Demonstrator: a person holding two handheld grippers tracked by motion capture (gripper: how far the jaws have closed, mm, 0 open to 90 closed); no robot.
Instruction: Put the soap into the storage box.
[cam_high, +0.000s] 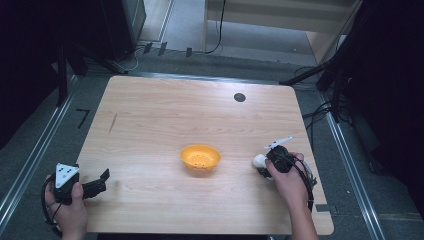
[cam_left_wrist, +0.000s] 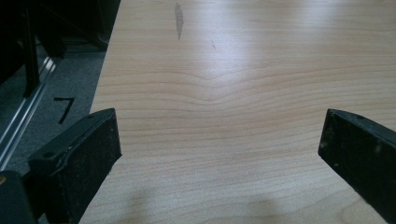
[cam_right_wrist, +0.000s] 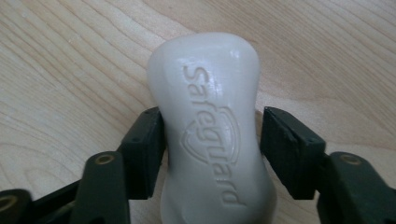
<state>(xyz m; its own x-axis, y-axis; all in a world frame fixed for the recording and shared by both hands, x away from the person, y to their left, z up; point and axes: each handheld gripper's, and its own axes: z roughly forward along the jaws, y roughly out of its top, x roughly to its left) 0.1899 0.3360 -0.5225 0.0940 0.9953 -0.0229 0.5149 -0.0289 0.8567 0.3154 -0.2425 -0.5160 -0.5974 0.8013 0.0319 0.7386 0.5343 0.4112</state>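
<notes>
The soap (cam_right_wrist: 212, 126) lies on the table (cam_high: 165, 125), right of the bowl (cam_high: 200, 157), between the right hand-held gripper's (cam_right_wrist: 212, 133) jaws, a sliver of gap on one side. The left hand-held gripper (cam_left_wrist: 219, 140) gapes wide over the table's near-left edge.

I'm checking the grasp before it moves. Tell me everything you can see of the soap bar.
The soap bar is off-white, smooth and waxy-looking, waisted in the middle, with "Safeguard" and a shield embossed on top. It lies flat on the wooden table, right of the orange bowl. The right gripper straddles its waist: one pad touches, the other shows a slight gap.
</notes>
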